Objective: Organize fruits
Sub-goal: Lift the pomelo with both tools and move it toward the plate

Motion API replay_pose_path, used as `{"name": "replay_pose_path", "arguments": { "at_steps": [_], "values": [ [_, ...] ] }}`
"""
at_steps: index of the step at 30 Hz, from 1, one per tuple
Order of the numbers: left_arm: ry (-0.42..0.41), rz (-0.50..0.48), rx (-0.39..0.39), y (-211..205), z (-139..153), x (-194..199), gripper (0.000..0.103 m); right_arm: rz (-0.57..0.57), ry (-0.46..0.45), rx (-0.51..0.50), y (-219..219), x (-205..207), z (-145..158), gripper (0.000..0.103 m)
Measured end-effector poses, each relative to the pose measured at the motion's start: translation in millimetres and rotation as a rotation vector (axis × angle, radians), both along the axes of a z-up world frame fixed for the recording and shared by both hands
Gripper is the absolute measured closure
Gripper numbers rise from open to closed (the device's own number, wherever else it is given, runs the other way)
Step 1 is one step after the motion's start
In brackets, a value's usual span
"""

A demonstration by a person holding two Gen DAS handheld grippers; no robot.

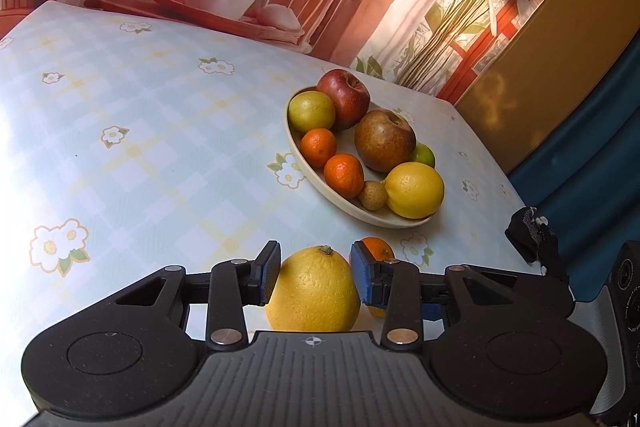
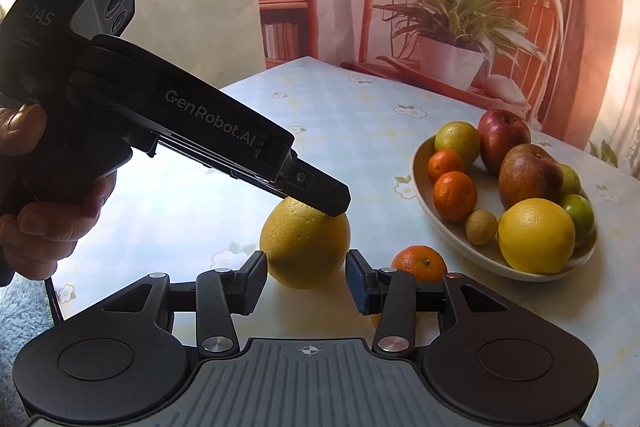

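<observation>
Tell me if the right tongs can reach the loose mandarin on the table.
Probably yes. The mandarin lies bare just past the right tongs, outside the bowl; the yellow fruit in the left tongs sits beside it, not across the way.

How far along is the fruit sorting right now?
Mostly done: the oval bowl already holds apples, mandarins, a lemon and small green fruit. In hand: the left tool is clamped on the large yellow citrus, which still sits on the table. Left: that citrus and one loose mandarin beside it. The right tool is open, holding nothing.
</observation>
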State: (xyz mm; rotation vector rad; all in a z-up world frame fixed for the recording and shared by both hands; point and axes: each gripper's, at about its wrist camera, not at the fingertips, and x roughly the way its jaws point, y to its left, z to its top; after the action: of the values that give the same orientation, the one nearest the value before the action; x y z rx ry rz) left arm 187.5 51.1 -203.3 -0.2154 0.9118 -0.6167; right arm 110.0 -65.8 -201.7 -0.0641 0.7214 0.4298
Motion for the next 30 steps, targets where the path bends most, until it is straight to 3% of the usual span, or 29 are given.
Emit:
{"name": "replay_pose_path", "arguments": {
  "at_steps": [15,23,30],
  "values": [
    [-0.003,0.016,-0.03,3.3,-3.6,-1.7,0.062,-0.018,0.077,0.119,-6.5,24.2,-20.9,0.053],
    [-0.022,0.016,-0.013,0.2,-1.8,-6.8,0.062,-0.022,0.062,0.143,-11.0,19.8,-23.4,0.055],
    [-0.034,0.035,-0.051,-0.2,12.3,-5.1,0.062,-0.019,0.018,0.16,-19.7,14.9,-8.8,0.055]
  ]
}}
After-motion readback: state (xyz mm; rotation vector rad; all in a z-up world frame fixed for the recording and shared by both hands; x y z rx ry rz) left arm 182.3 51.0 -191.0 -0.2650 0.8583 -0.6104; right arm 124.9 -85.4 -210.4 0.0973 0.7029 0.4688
